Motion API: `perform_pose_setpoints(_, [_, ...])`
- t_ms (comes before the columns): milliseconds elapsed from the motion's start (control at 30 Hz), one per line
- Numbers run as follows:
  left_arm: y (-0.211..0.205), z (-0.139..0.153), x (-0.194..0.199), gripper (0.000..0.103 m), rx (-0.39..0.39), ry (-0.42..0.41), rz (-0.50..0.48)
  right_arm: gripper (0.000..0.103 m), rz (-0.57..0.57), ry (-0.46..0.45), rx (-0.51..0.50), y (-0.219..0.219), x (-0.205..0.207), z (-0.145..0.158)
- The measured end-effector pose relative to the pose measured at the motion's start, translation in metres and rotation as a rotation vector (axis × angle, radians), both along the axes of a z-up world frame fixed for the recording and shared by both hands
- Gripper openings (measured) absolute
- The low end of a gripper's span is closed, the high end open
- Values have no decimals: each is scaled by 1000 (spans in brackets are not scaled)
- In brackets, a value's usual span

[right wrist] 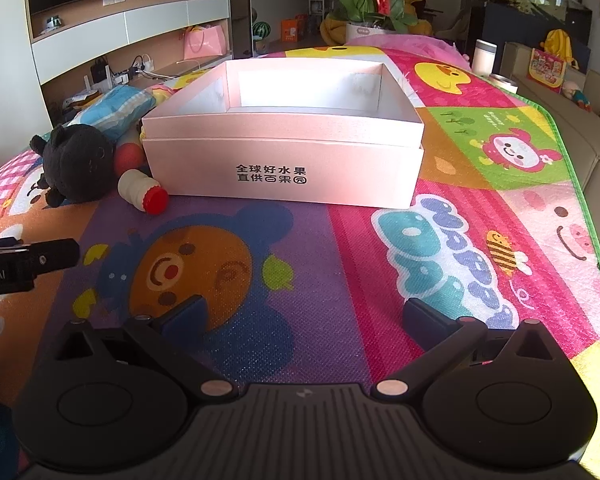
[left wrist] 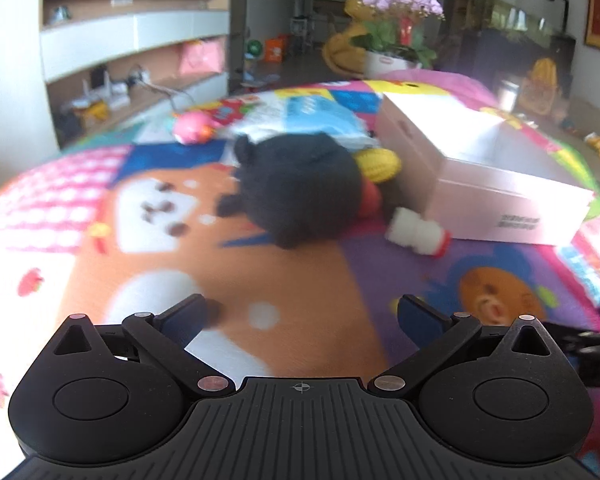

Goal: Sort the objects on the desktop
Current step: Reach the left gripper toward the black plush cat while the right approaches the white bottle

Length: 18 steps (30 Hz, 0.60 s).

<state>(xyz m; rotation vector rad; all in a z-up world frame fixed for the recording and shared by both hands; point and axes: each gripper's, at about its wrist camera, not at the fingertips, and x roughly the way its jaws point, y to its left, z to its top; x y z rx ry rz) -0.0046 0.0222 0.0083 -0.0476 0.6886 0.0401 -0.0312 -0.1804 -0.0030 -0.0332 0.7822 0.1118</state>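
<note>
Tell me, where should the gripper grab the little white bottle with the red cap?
Probably around the white bottle's narrow middle, coming from above with the left hand-held gripper. It lies on its side, red cap pointing toward the camera, beside the pink box and black plush toy, so above looks least crowded.

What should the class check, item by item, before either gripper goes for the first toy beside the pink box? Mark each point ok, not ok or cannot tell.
1. Left gripper open and holding nothing: ok.
2. Right gripper open and holding nothing: ok.
3. Pink box open on top, nothing seen inside: ok.
4. Black plush toy in plain view with no cover over it: ok.
5. White bottle with a red cap standing upright: not ok, it lies on its side against the box front corner.
6. Yellow toy free to lift: cannot tell, it is wedged between the plush toy and the box, partly hidden.
</note>
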Motion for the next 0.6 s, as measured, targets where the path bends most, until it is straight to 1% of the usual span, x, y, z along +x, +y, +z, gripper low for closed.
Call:
perform_pose_setpoints(100, [9, 4, -6, 103, 21, -11, 2, 103, 3, -1, 2, 0, 1, 1])
perform_pose_setpoints(167, [17, 6, -9, 103, 17, -15, 16, 103, 4, 1, -3, 2, 3, 2])
perform_pose_setpoints(267, [28, 10, -11, 103, 0, -30, 51, 103, 50, -9, -1, 17, 9, 7])
perform_pose_setpoints(300, [33, 12, -12, 103, -4, -40, 64, 101, 73, -29, -8, 27, 11, 9])
perform_pose_setpoints(333, [36, 14, -12, 103, -5, -48, 78, 91, 101, -56, -19, 38, 13, 12])
perform_pose_setpoints(400, [44, 18, -14, 103, -8, -63, 101, 77, 160, -91, -38, 62, 19, 15])
perform_pose_setpoints(433, [47, 20, -15, 103, -9, -69, 111, 75, 175, -102, -39, 74, 24, 15])
perform_pose_setpoints(567, [57, 23, -19, 103, -12, -72, 134, 74, 194, -104, -27, 109, 44, 13])
perform_pose_setpoints(600, [58, 22, -20, 103, -12, -68, 135, 70, 193, -105, -35, 117, 49, 12])
